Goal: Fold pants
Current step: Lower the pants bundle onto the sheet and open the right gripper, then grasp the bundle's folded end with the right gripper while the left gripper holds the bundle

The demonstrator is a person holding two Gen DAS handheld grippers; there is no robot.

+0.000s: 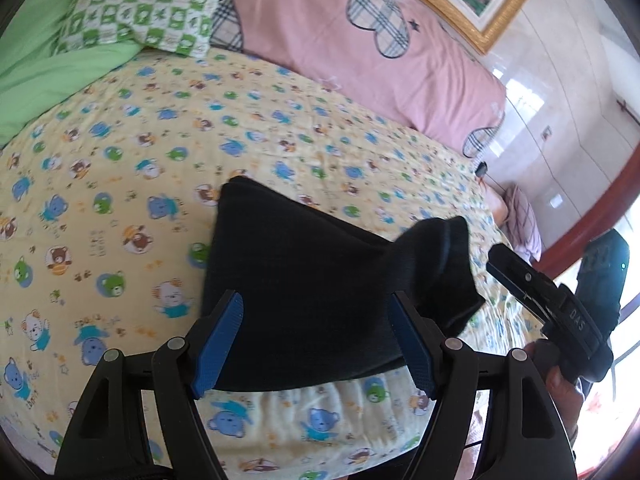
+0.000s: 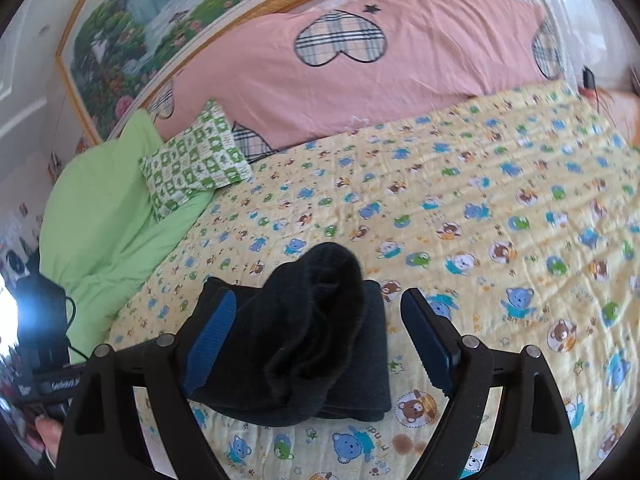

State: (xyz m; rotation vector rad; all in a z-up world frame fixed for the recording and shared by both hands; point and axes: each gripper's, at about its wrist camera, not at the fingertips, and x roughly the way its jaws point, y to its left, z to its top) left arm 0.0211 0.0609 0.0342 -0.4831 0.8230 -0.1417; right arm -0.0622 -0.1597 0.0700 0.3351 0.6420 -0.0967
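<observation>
The black pants [image 1: 296, 280] lie folded into a small bundle on the yellow bear-print bedsheet [image 1: 132, 184]. One end of the bundle [image 1: 440, 256] bunches up at the right. My left gripper [image 1: 316, 340] is open, its blue pads either side of the near edge of the pants, holding nothing. The right wrist view shows the same pants [image 2: 304, 344] with a rounded bunched hump on top [image 2: 332, 264]. My right gripper [image 2: 316, 344] is open over them, and it shows in the left wrist view [image 1: 552, 308] at the right.
A pink quilt with plaid hearts [image 1: 360, 40] runs along the far side of the bed. A green-checked pillow [image 2: 196, 160] and a green blanket [image 2: 108, 216] lie at the head. A framed picture [image 2: 160, 20] hangs behind. The bed's near edge [image 1: 320, 432] is just below the pants.
</observation>
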